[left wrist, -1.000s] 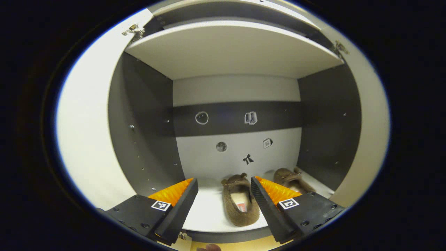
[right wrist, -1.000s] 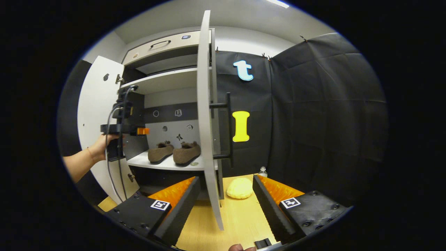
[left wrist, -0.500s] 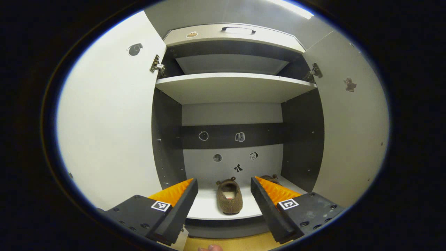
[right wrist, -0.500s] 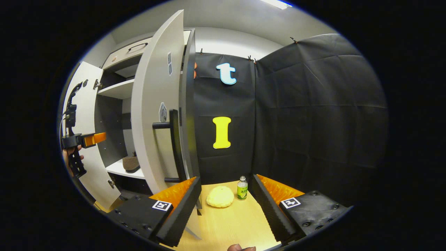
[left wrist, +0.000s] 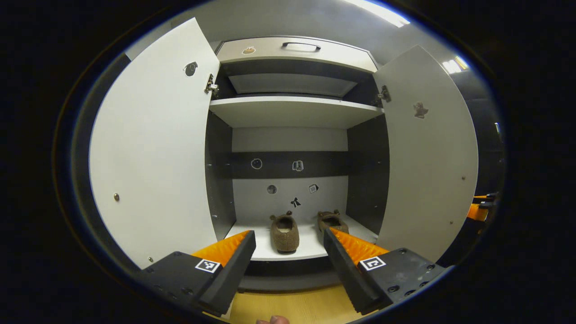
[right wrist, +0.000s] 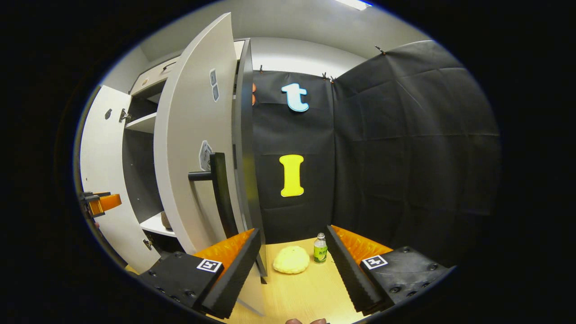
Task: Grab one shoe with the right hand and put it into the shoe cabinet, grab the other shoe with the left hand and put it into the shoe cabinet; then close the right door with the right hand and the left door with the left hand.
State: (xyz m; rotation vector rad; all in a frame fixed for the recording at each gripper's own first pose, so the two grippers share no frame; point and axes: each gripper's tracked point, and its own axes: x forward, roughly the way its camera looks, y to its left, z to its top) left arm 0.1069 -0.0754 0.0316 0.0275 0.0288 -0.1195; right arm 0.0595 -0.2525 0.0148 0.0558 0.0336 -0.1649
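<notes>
- While both doors stand open, the shoe cabinet (left wrist: 292,112) faces the left gripper view head-on; its inside holds an upper shelf, a lower shelf and a drawer front with a handle along the top.
- Left door (left wrist: 153,148): swung wide open on the cabinet's left side, inner face toward the camera, hinge visible at its top corner.
- Right door (left wrist: 427,157): open on the cabinet's right side. In the right gripper view the same door (right wrist: 193,148) shows its outer face with a dark bar handle (right wrist: 220,193), just beyond that gripper's left finger.
- Wooden floor (right wrist: 306,292): pale boards in front of the cabinet.
- Left gripper (left wrist: 289,261): fingers spread wide with nothing between them, held in front of the cabinet opening and level with the lower shelf. It also appears at the far left edge of the right gripper view (right wrist: 101,203), beside the left door.
- Right gripper (right wrist: 292,265): fingers spread wide, holding nothing, positioned outside the right door and aimed past the cabinet's right side.
- Left shoe (left wrist: 284,227): brown, fuzzy, on the lower shelf of the cabinet, heel toward the camera.
- Right shoe (left wrist: 332,220): same type, on the same shelf, just beside the first and partly hidden behind the left gripper's right finger.
- Yellow round object (right wrist: 291,260): on the floor to the right of the cabinet.
- Small green bottle (right wrist: 320,248): upright, just beside the yellow object.
</notes>
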